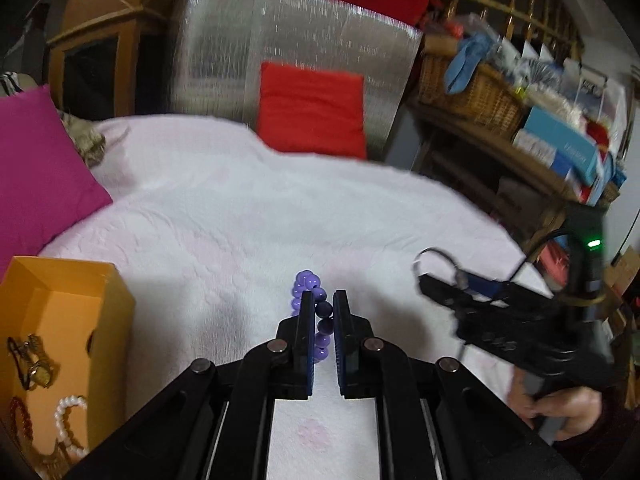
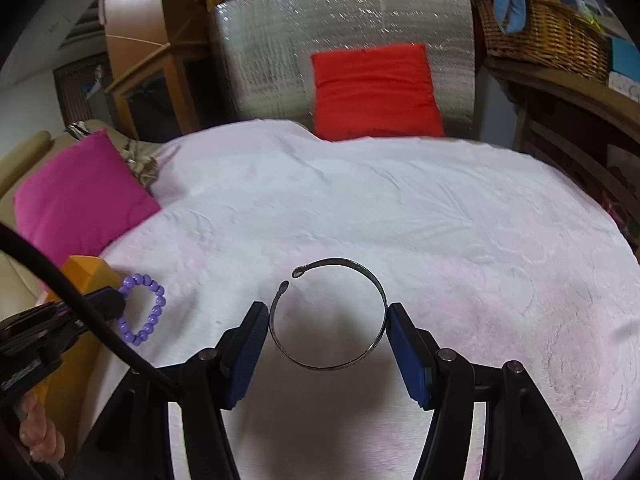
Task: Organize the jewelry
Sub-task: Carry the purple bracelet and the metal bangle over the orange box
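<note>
Left wrist view: my left gripper (image 1: 323, 300) is clamped on a purple bead bracelet (image 1: 308, 280), jaws nearly together with the beads pinched between the pads. Loop hangs clear of the white bedspread (image 1: 240, 220). The orange box (image 1: 68, 300) sits at the lower left on the bed edge, just beside the gripper; I see a pearl strand (image 1: 68, 420), a dark red bead string (image 1: 22, 420) and a gold piece (image 1: 36, 372) inside it. My right gripper (image 1: 436, 276) shows on the right with the metal bangle's rim poking out past it, a hand (image 1: 560, 408) on its handle.

Right wrist view: right gripper (image 2: 326, 322) has a metal open-ended bangle (image 2: 332, 360) held across its width, one pad on each side of the ring, jaws wide but pressing on it. Gap in the bangle faces away from the camera, upper left. Bangle is off the bedspread (image 2: 440, 220), shadow below it. Left gripper (image 2: 108, 300) with the purple bracelet (image 2: 148, 320) is at left, by the box (image 2: 84, 268).

Pink pillow (image 2: 80, 200) at left, red cushion (image 2: 372, 88) at the far end.
</note>
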A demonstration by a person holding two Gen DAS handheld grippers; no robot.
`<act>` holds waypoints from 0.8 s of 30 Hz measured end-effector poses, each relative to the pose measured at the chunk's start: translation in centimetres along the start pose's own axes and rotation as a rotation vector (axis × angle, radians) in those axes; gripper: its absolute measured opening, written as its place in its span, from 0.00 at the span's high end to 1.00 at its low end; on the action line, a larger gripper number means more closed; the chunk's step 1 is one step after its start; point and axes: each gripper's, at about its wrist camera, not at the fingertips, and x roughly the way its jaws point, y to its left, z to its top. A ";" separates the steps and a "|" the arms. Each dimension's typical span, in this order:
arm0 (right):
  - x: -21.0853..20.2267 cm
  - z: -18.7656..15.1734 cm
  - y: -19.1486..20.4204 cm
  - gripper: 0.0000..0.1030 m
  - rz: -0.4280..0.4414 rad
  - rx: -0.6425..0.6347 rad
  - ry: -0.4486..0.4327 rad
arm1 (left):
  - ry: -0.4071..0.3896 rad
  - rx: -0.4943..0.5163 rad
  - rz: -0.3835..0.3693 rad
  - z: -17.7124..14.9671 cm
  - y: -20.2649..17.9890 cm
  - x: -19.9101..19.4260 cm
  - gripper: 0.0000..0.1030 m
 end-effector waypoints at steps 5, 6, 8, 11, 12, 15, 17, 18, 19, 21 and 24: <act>-1.6 0.3 2.7 0.38 0.062 -0.001 -0.047 | -0.106 -0.027 0.011 -1.2 0.2 -6.4 0.91; -1.8 0.4 3.3 0.38 0.078 -0.006 -0.055 | -0.129 -0.031 0.025 -1.7 0.6 -8.3 0.91; -2.3 0.5 5.2 0.38 0.121 -0.024 -0.069 | -0.158 -0.022 0.056 -2.2 1.3 -10.8 0.91; -2.9 0.8 8.3 0.38 0.198 -0.049 -0.083 | -0.189 -0.009 0.128 -3.9 3.6 -15.2 0.91; -3.0 0.9 9.3 0.38 0.226 -0.056 -0.083 | -0.185 -0.014 0.159 -4.7 4.6 -16.5 0.91; -3.0 1.2 12.8 0.38 0.321 -0.076 -0.079 | -0.162 -0.056 0.242 -7.1 8.2 -19.4 0.91; -2.9 1.4 15.4 0.38 0.371 -0.091 -0.068 | -0.139 -0.095 0.276 -8.6 10.4 -20.4 0.91; -2.5 1.5 16.9 0.38 0.403 -0.098 -0.055 | -0.124 -0.119 0.301 -9.5 11.7 -20.7 0.91; -2.2 1.6 18.3 0.38 0.433 -0.104 -0.039 | -0.113 -0.134 0.310 -10.1 12.3 -20.7 0.91; -1.3 1.7 21.0 0.38 0.474 -0.128 -0.001 | -0.079 -0.179 0.322 -11.6 14.0 -20.5 0.91; 0.7 1.8 25.3 0.38 0.489 -0.185 0.062 | -0.060 -0.202 0.310 -12.8 15.0 -19.7 0.91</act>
